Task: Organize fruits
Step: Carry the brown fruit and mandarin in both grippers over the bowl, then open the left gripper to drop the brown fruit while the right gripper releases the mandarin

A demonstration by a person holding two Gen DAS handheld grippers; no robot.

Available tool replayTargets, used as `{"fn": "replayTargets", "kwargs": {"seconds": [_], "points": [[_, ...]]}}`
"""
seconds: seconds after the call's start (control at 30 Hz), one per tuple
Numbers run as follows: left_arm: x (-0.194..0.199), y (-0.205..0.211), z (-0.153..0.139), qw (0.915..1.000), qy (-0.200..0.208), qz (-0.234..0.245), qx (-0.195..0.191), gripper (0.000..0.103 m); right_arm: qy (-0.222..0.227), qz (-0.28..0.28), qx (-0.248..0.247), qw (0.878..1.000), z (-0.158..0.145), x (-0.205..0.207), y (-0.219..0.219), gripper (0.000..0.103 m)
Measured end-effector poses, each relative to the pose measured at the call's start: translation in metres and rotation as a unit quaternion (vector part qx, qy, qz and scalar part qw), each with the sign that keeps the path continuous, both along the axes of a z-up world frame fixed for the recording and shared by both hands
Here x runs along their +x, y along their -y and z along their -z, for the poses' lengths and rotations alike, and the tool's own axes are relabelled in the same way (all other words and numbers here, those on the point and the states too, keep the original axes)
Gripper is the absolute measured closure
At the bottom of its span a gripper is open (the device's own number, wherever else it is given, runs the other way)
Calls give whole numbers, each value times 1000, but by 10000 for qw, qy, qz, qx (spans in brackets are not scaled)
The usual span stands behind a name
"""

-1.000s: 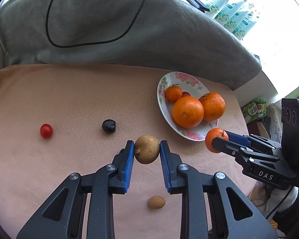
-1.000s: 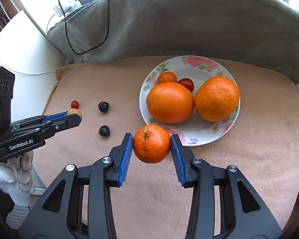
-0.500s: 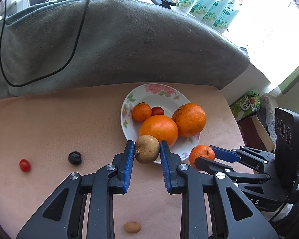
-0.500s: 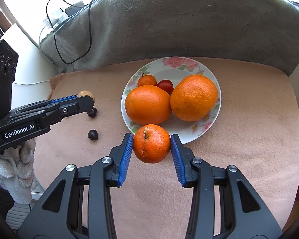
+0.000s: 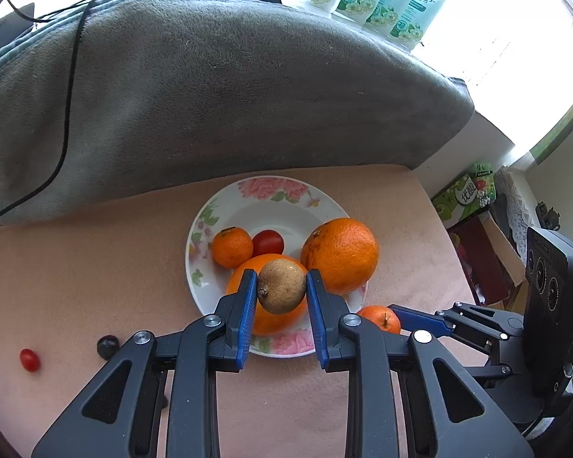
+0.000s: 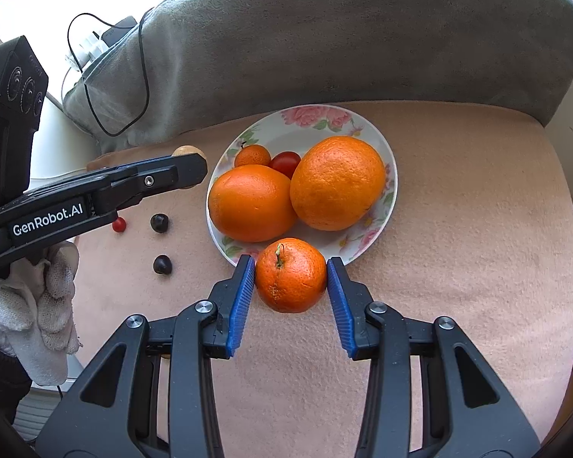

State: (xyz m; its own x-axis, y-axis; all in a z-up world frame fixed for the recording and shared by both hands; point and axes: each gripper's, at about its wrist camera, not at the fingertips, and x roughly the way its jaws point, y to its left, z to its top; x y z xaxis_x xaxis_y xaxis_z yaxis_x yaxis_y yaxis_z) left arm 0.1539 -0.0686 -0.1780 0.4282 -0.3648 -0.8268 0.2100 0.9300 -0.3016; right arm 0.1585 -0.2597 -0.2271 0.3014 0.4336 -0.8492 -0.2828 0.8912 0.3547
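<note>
Left tool [image 5: 281, 292] clamps a round brown rough-skinned fruit [image 5: 281, 291] above the white floral ceramic plate [image 5: 248, 206]. Right tool [image 6: 291, 276] grips a small orange mandarin [image 6: 291, 274] at the plate's near rim.

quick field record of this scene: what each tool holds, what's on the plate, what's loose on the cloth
left tool: shut on brown fruit
right tool: shut on mandarin
plate: two big oranges, small mandarin, red tomato
loose on cloth: cherry tomato, two dark fruits
</note>
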Motion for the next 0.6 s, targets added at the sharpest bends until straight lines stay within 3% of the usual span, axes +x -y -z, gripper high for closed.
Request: {"fn": "replayTargets", "kwargs": {"seconds": [0.6], "points": [[31,19,10,9998,-79,137,152,79,-240,28,166,9996,20,12,0,62]]}}
